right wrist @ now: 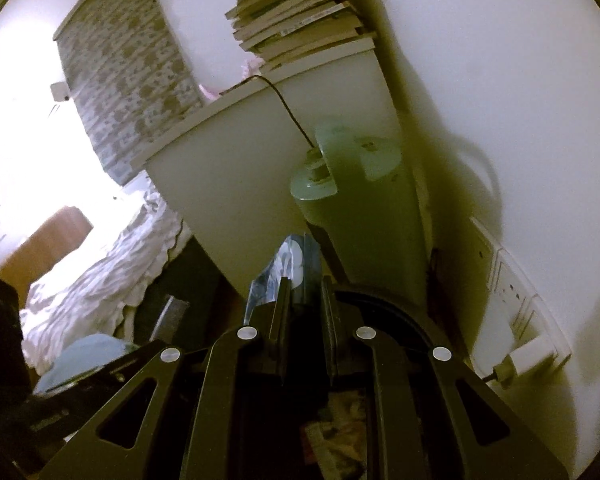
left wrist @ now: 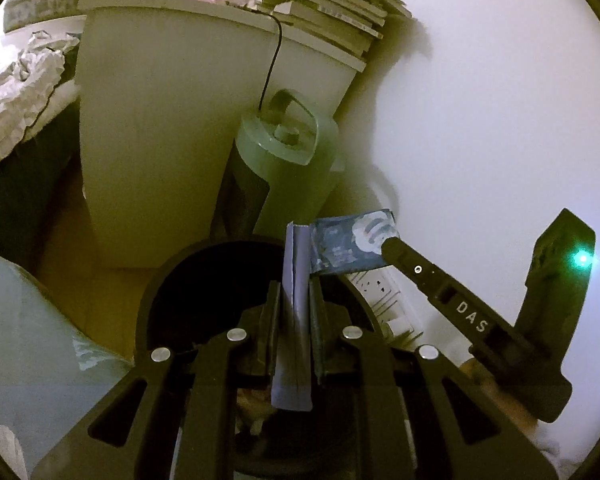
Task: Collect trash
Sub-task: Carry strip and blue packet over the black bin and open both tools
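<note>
My left gripper is shut on a folded pale blue wrapper that stands upright between its pads. It hangs over the open mouth of a round black bin. My right gripper reaches in from the right, shut on a dark blue wrapper with a white swirl, just above the bin's far rim. In the right wrist view that gripper pinches the same dark blue wrapper over the black bin, with paper scraps lying inside.
A white bedside cabinet topped with stacked books stands behind the bin. A pale green appliance with a black cable leans beside it. Wall sockets sit low on the white wall at right. A bed with ruffled linen is at left.
</note>
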Demonstrator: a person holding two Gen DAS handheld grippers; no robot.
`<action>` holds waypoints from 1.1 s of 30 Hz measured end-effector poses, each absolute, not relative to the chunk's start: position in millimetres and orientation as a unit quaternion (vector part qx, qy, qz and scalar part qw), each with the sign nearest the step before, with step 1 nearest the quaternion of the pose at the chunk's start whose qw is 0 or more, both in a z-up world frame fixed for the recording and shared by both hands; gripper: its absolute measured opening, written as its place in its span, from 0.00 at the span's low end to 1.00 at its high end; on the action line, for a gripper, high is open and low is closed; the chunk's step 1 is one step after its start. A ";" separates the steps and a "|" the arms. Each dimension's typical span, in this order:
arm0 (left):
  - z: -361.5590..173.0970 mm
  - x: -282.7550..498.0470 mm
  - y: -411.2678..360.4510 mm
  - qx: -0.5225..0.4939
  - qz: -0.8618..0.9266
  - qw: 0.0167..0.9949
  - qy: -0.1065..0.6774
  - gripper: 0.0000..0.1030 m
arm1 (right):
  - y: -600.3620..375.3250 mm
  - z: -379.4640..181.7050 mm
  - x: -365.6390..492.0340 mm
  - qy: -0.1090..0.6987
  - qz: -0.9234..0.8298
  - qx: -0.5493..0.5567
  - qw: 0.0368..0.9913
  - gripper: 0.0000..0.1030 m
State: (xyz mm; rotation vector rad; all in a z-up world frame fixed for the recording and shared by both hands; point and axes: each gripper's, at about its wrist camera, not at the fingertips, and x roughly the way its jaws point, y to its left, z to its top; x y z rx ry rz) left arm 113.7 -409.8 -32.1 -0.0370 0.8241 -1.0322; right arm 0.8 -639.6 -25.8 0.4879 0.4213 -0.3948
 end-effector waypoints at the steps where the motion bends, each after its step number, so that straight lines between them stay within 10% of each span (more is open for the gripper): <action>1: -33.4 113.8 -411.3 -0.017 -0.479 0.789 0.384 0.14 | -638.9 -25.3 0.6 0.206 -0.193 0.238 0.929 0.15; 14: -32.5 111.3 -421.1 -0.002 -0.487 0.786 0.381 0.18 | -642.1 -27.2 0.0 0.205 -0.193 0.251 0.926 0.18; 18: -30.2 108.2 -419.1 -0.002 -0.483 0.790 0.377 0.59 | -642.6 -26.1 -4.3 0.190 -0.199 0.258 0.926 0.59; 20: -26.5 103.7 -414.9 0.000 -0.474 0.803 0.362 0.74 | -643.1 -24.5 -8.1 0.178 -0.202 0.263 0.927 0.62; 33: -1.1 94.1 -348.4 -0.015 -0.431 0.833 0.348 0.85 | -618.9 -21.4 5.6 0.187 -0.187 0.235 0.935 0.65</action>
